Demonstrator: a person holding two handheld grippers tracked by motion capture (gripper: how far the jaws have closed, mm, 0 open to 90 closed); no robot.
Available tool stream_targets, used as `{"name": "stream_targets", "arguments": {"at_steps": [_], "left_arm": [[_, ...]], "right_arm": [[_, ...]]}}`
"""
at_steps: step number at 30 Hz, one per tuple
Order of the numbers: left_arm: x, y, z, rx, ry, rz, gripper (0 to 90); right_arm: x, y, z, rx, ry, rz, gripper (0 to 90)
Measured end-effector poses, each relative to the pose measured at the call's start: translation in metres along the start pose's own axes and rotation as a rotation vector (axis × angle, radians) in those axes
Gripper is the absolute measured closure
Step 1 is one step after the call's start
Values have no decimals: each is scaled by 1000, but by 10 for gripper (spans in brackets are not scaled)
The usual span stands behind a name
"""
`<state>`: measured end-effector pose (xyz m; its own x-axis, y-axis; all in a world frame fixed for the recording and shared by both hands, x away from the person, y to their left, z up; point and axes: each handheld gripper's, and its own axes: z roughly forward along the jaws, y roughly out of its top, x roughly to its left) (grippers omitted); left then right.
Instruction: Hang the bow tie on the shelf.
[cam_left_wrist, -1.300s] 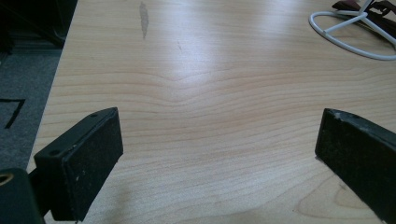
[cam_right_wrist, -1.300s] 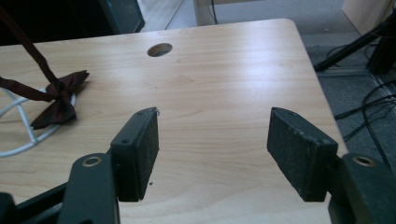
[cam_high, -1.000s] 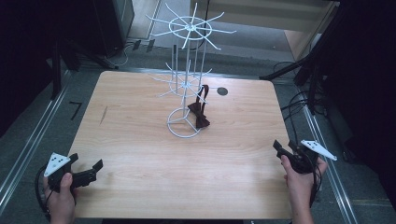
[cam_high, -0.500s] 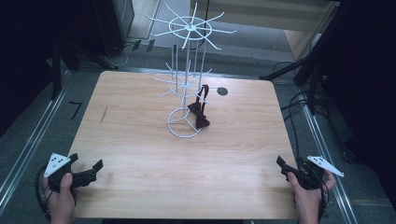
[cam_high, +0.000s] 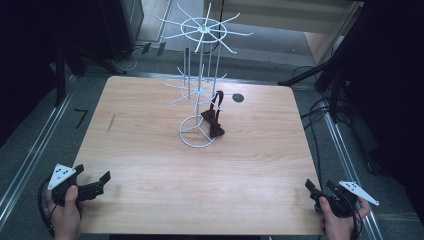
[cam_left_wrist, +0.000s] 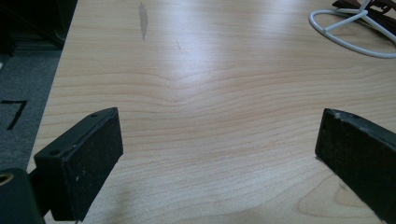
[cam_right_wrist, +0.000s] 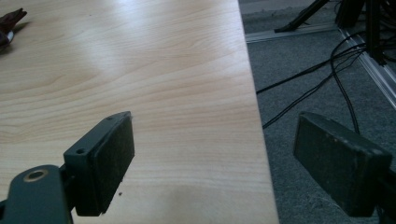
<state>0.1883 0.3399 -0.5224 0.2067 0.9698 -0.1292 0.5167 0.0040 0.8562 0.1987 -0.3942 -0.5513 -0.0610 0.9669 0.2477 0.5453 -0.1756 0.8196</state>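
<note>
- bow tie (cam_high: 214, 121) on the rack (cam_high: 199, 90) looks soft and light; i'd pinch its middle knot.
- left gripper (cam_high: 95, 186) and right gripper (cam_high: 315, 190) jaws wide apart, holding nothing, at the desk (cam_high: 150, 165) corners.

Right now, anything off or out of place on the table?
One thing: the dark brown bow tie isn't on a hook of the white wire display rack. It slumps at the rack's ring base, its strap running up toward the lower hooks. There's also a faint dark smudge on the wooden table. Nothing is spilled or tipped.
</note>
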Motion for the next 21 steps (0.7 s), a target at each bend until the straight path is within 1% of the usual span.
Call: {"name": "stream_targets", "arguments": {"at_steps": [3,5,11,14,16,21], "left_arm": [[0,0,0,-1,-1,-3,15],[0,0,0,0,-1,-4,15],[0,0,0,1,-1,-4,15],[0,0,1,6,-2,-1,15],[0,0,1,9,1,0,15],[1,0,1,10,-1,-6,15]], "right_arm": [[-3,-4,-3,5,-11,6,133],[-5,-4,-5,-7,-10,14,133],[-5,-6,-7,-20,-13,42,137],[-4,-7,-9,-26,-14,69,138],[-4,-7,-9,-31,-15,68,138],[-1,-7,-7,-6,-26,46,138]]}}
